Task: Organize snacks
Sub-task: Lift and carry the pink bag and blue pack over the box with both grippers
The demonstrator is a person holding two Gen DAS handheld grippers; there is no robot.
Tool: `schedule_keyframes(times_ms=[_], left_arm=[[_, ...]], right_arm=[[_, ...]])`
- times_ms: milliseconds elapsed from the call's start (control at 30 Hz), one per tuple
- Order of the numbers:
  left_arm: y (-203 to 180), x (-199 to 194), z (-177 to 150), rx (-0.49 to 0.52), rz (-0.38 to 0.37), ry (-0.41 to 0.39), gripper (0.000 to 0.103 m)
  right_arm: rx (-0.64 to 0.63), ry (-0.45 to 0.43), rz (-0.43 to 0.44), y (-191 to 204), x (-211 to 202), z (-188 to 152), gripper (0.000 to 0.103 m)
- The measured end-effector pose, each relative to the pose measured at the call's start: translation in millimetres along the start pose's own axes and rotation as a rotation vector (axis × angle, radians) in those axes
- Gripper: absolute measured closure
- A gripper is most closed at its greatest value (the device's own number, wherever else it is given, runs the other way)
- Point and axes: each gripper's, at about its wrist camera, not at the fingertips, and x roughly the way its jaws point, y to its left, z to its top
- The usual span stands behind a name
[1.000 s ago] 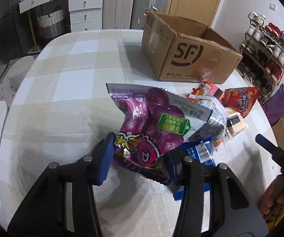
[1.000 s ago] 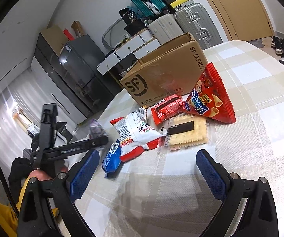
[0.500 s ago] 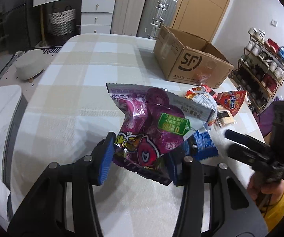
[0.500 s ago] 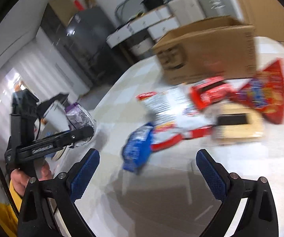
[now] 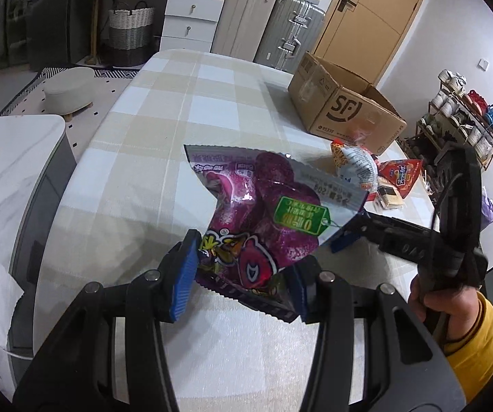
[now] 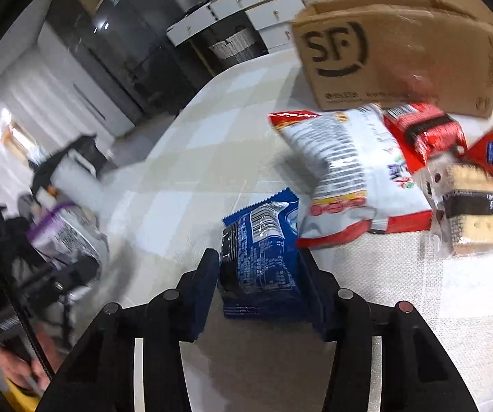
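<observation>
Now the right gripper has just been closing, and its jaws sit against both sides of the small blue foil snack packet lying on the checked cream tablecloth; a second ago they stood wide over the pile. Left gripper still pinches the purple crinkly snack bag, lifted off the table. Both hands loaded, so likely next is carrying to the open brown cardboard box, well behind the remaining white-and-red bag and cracker pack.
</observation>
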Motion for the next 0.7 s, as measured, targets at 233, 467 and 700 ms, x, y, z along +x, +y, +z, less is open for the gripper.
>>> schedule_keyframes(times_ms=[233,467,700], left_arm=[[-6.1,-9.2,-7.4,0.007,-0.002,-0.006,0.059],[-17.4,-23.0,-13.6,0.012,0.006,-0.024,0.059],[-40.8,-34.1,-16.7,0.047,0.014,-0.038,0.059]], right_arm=[[-0.154,-0.022,-0.060,27.4,-0.2,-14.7,0.060],[-0.043,-0.046,0.076,15.2,-21.4,-21.2,0.061],[0.125,-0.110,0.231,-14.0,-58.1,-32.2,0.061]])
